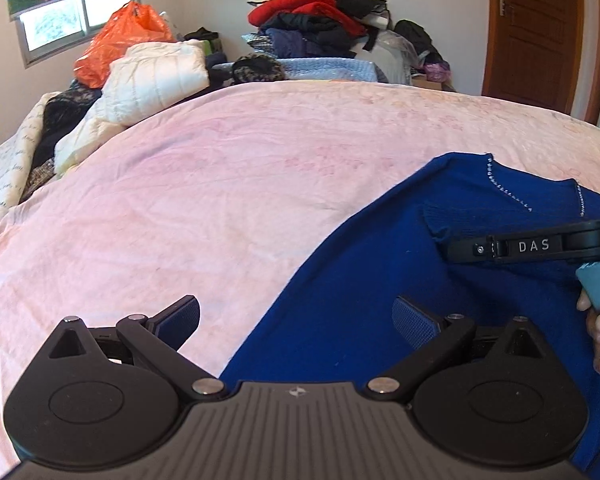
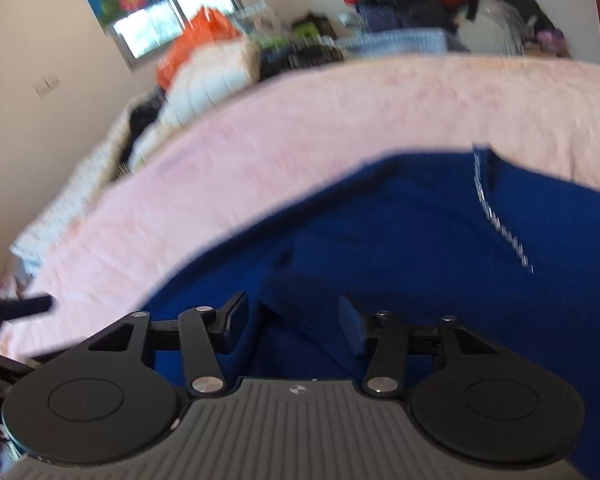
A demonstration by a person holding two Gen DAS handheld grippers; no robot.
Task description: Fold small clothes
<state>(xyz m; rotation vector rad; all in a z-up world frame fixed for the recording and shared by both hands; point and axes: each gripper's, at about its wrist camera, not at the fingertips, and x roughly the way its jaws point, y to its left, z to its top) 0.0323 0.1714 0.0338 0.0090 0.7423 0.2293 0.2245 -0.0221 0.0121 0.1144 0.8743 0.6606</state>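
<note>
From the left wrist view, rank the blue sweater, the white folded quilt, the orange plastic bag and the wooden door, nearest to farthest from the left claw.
1. Blue sweater, just ahead of the left claw, to the right.
2. White folded quilt, far left on the bed.
3. Orange plastic bag, behind the quilt, by the window.
4. Wooden door, far right; too close to call against the bag.

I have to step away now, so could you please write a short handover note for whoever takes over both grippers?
Left gripper: open, empty, over the left edge of the blue sweater.
Right gripper: open, empty, over the sweater body; a fold edge runs between its fingers.
The sweater lies on the pink blanket, neckline with sparkly trim away from you, one sleeve cuff already folded across the chest.
Left to do: the remaining folds. The right view is blurred, so check the right side yourself.
</note>
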